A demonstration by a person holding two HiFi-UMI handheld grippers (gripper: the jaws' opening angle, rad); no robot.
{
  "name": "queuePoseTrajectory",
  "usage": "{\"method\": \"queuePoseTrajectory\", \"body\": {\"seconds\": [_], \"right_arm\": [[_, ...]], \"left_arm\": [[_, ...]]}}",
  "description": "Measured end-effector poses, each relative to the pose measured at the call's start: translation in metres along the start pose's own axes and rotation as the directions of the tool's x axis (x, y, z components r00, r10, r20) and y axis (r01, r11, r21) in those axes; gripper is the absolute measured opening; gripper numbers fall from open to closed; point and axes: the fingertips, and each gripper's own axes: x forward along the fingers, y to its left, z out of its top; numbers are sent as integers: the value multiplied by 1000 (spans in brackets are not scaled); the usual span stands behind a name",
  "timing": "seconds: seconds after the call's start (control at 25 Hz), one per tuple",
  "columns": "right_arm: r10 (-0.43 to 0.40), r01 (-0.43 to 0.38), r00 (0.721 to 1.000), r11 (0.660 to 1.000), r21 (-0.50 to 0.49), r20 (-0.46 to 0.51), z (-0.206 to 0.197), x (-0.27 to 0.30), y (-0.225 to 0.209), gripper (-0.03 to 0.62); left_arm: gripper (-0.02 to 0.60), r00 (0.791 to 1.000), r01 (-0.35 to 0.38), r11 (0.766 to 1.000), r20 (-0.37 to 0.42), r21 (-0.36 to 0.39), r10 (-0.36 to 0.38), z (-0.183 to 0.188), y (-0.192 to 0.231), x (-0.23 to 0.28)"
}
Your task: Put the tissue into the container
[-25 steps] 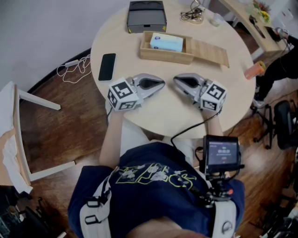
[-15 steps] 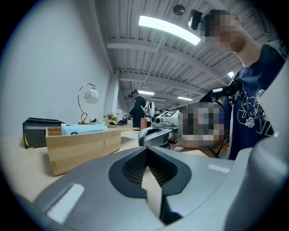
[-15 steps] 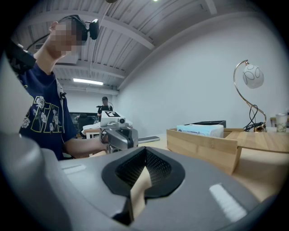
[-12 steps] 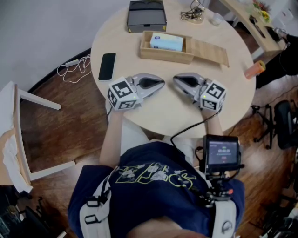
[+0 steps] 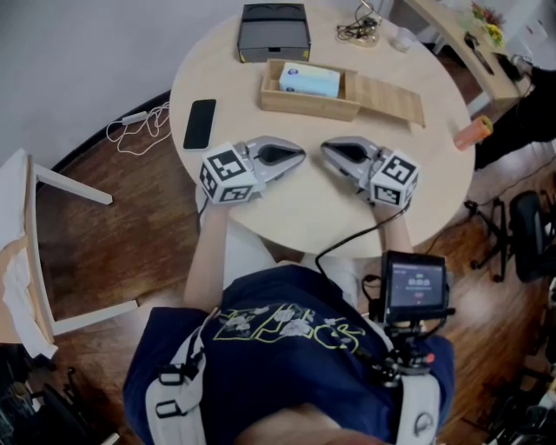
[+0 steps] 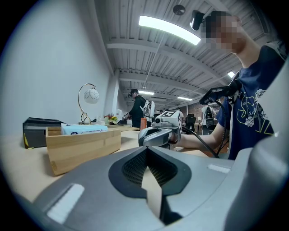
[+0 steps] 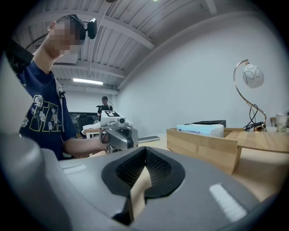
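A pale blue tissue pack (image 5: 310,80) lies inside the open wooden container (image 5: 308,106) at the far side of the round table; its sliding lid (image 5: 387,97) is pushed out to the right. My left gripper (image 5: 301,156) and right gripper (image 5: 325,150) rest low over the table in front of the container, tips pointing at each other a short gap apart. Both are shut and hold nothing. The left gripper view shows the tissue pack (image 6: 83,128) in the container (image 6: 83,148) to the left, beyond my shut left gripper (image 6: 146,150). In the right gripper view the pack (image 7: 201,130) is to the right of my shut right gripper (image 7: 145,152).
A black phone (image 5: 200,124) lies at the table's left. A black box (image 5: 274,30) stands behind the container, with tangled cables (image 5: 360,26) and a lamp (image 7: 250,76) at the back. An orange bottle (image 5: 473,132) sits at the right rim. A white chair (image 5: 35,252) stands on the floor to the left.
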Motion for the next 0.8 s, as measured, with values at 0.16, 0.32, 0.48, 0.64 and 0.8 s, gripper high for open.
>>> {"method": "queuePoseTrajectory", "body": {"seconds": [0.16,0.32,0.48,0.64,0.8], "right_arm": [[3,-3,1000,1000,0,10,1,1,1,0],[1,-1,1000,1000,-3,12,2,-1,0,0],[3,-3,1000,1000,2,8,2,0,2,0],[4,-4,1000,1000,2,-4,0,1,0,0],[9,-9,1000,1000,-2,-5,-1,2,1,0]], "left_arm": [[3,1000,-4,1000,0,2,4,-2,1,-1],[3,1000,2,1000,3,2,-2,1,0,0],[3,1000,-1,1000,3,0,1,1,0,-1],[3,1000,2,1000,-3,7,-2,-1,1,-1],[3,1000,2,1000,0,5,-2,0,-1,-1]]}}
